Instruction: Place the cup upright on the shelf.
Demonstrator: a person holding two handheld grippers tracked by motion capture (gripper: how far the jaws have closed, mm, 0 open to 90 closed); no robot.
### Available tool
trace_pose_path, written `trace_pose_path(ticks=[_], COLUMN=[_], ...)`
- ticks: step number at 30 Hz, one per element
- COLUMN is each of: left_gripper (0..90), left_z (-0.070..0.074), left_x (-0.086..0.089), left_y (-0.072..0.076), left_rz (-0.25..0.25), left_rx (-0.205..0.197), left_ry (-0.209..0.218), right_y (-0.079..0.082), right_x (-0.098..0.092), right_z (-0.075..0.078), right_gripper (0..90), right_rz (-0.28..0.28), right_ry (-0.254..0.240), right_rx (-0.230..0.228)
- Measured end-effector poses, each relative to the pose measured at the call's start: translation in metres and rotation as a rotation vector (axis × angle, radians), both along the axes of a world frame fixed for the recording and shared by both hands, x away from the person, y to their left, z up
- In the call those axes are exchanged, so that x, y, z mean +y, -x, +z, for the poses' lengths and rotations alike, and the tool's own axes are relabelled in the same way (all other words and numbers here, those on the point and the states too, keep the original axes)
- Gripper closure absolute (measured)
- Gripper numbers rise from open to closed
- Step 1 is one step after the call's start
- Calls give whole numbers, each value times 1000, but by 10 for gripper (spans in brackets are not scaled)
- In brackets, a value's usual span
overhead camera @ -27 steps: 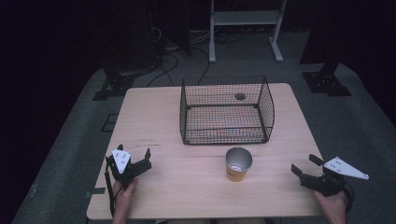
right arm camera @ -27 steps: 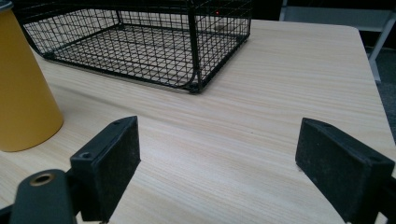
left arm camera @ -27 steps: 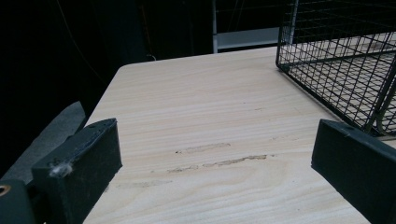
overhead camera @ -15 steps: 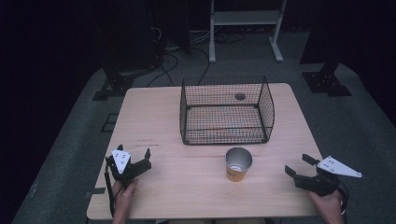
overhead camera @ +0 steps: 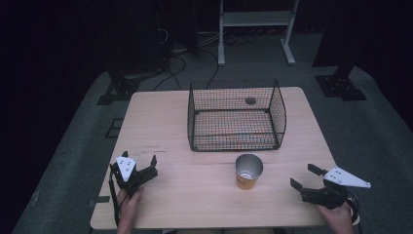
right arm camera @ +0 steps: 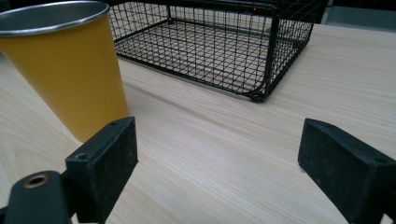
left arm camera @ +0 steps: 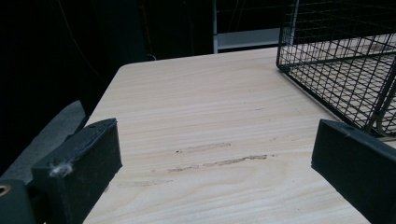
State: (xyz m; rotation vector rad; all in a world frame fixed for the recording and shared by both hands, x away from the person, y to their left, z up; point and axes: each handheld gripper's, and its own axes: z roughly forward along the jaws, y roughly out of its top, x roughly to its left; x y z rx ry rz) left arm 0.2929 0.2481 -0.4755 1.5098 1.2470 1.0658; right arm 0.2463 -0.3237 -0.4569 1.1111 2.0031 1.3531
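Observation:
A yellow metal cup (overhead camera: 249, 171) stands upright on the wooden table (overhead camera: 160, 122), just in front of a black wire basket (overhead camera: 236, 114). My right gripper (overhead camera: 303, 176) is low over the table to the right of the cup, open, its jaws pointing toward it. In the right gripper view the cup (right arm camera: 70, 65) rises at the left, just beyond the left jaw, and nothing lies between the jaws of that gripper (right arm camera: 215, 158). My left gripper (overhead camera: 140, 158) rests open near the front left; in its own view this gripper (left arm camera: 217, 154) faces bare wood.
The basket (right arm camera: 210, 42) looks empty and occupies the table's middle back; its near corner (left arm camera: 345, 60) shows at the right of the left gripper view. A white shelf frame (overhead camera: 255, 19) and cables stand on the dark floor behind the table.
My right gripper has slid left along the front of the table, closer to the cup. The left gripper, cup and basket have stayed put.

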Motion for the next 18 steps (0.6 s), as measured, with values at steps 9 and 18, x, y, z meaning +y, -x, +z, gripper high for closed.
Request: trace_pose_path(ticks=[9,18], left_gripper=[8,8], left_z=[0,0], left_x=[0,0], left_y=[0,0], left_rz=[-2,-2], left_rx=[0,1], left_ry=[0,1], right_y=[3,8], right_x=[11,31], right_z=[0,3], right_gripper=[96,87], right_rz=[34,92], right_ry=[22,48], right_rx=[4,-6])
